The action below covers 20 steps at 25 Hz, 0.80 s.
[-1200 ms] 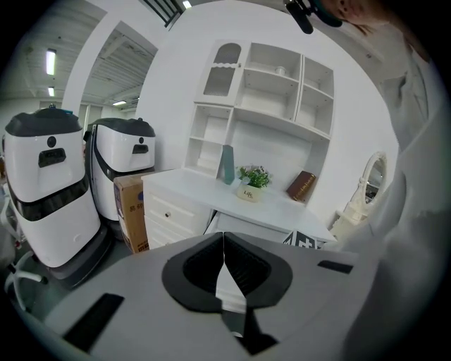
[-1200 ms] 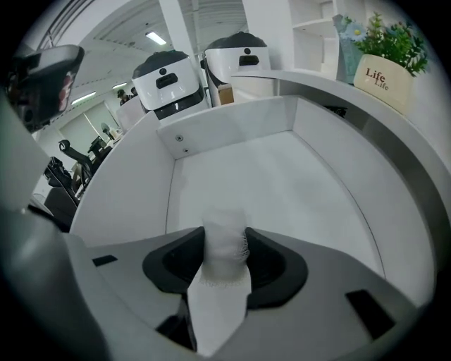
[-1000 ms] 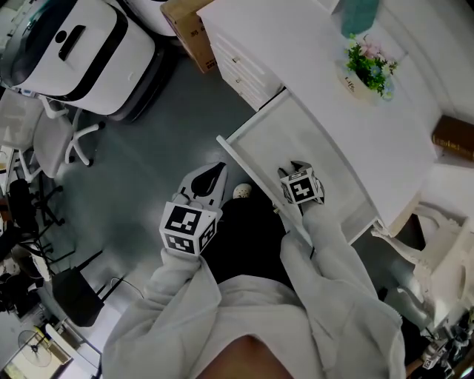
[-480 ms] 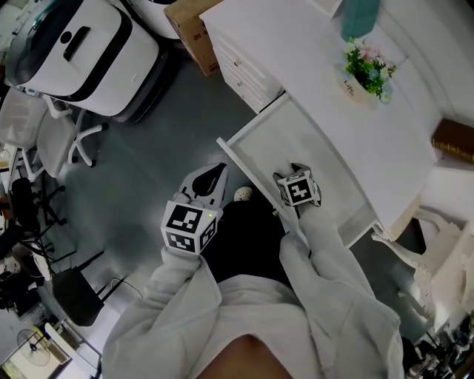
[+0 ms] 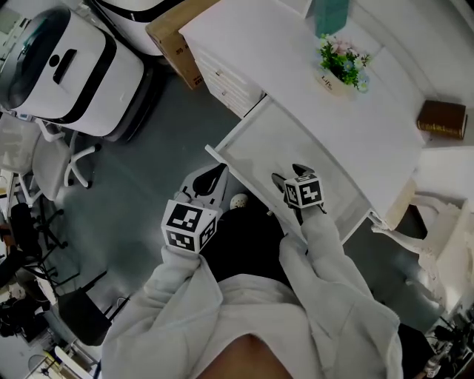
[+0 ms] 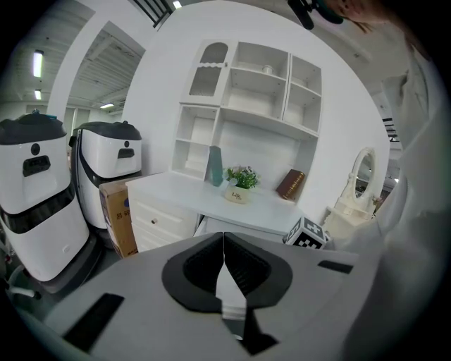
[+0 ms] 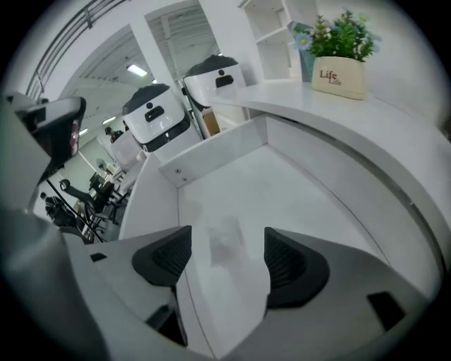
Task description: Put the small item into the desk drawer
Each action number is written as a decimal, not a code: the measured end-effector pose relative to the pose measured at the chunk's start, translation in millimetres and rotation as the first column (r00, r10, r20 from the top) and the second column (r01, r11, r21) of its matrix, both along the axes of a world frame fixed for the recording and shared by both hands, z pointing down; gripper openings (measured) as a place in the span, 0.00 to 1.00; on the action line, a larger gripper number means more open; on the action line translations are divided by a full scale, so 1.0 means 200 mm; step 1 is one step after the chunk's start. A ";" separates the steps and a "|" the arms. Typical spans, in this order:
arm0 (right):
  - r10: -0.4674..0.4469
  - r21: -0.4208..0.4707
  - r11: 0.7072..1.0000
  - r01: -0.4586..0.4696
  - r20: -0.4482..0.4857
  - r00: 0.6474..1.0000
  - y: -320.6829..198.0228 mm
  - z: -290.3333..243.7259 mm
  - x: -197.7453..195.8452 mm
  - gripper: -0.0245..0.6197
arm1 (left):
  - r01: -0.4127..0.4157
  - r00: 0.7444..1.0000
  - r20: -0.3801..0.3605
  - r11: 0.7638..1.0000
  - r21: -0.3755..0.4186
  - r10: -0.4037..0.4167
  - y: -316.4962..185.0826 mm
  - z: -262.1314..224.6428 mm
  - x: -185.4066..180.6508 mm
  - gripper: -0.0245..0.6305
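Observation:
The white desk drawer [image 5: 255,144] stands pulled open below the desk top. My right gripper [image 5: 290,176] hangs over its near end, and its jaws are opening. In the right gripper view a small pale flat item [image 7: 224,240] lies on the drawer floor [image 7: 282,183] between the two pads [image 7: 165,255], touching neither. In the head view the item is hidden by the gripper. My left gripper [image 5: 209,180] is shut and holds nothing, out over the grey floor to the left of the drawer front; the left gripper view shows its jaws [image 6: 224,264] pressed together.
On the desk top [image 5: 281,44] stand a potted plant [image 5: 337,65] and a teal vase [image 5: 329,11], with a brown book [image 5: 442,118] further right. A cardboard box [image 5: 174,37] and a white machine [image 5: 63,70] stand to the left. A white chair [image 5: 437,237] is at the right.
My right gripper's jaws have spread apart over the drawer, leaving the small item lying on the drawer floor. The left gripper has stayed where it was, still shut.

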State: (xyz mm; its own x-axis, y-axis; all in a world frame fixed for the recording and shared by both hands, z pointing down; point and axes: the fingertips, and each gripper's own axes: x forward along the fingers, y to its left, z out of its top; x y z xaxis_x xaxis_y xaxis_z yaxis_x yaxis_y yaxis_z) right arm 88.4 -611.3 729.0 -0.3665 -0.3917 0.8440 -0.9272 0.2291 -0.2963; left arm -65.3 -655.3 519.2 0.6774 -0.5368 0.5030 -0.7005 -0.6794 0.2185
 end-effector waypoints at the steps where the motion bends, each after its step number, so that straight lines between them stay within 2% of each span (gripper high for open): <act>1: 0.033 0.011 0.999 -0.033 0.025 0.999 0.01 -0.03 0.02 0.53 | -0.011 1.000 -0.003 1.000 0.003 0.011 0.00 0.00 0.01 0.07; 5: 0.164 0.088 0.981 -0.172 0.094 0.982 0.05 -0.21 0.09 0.53 | -0.049 0.999 -0.013 0.999 0.014 0.050 0.02 -0.02 0.06 0.07; 10: 0.281 0.185 0.936 -0.299 0.121 0.952 0.15 -0.41 0.19 0.53 | -0.101 0.995 -0.021 0.995 0.024 0.102 0.03 -0.03 0.11 0.07; 15: 0.342 0.265 0.891 -0.369 0.145 0.929 0.21 -0.59 0.26 0.53 | -0.168 0.985 -0.044 0.985 0.034 0.169 0.05 -0.04 0.21 0.07; 20: 0.398 0.363 0.832 -0.420 0.139 0.907 0.24 -0.81 0.36 0.53 | -0.249 0.965 -0.072 0.967 0.058 0.253 0.05 -0.09 0.34 0.07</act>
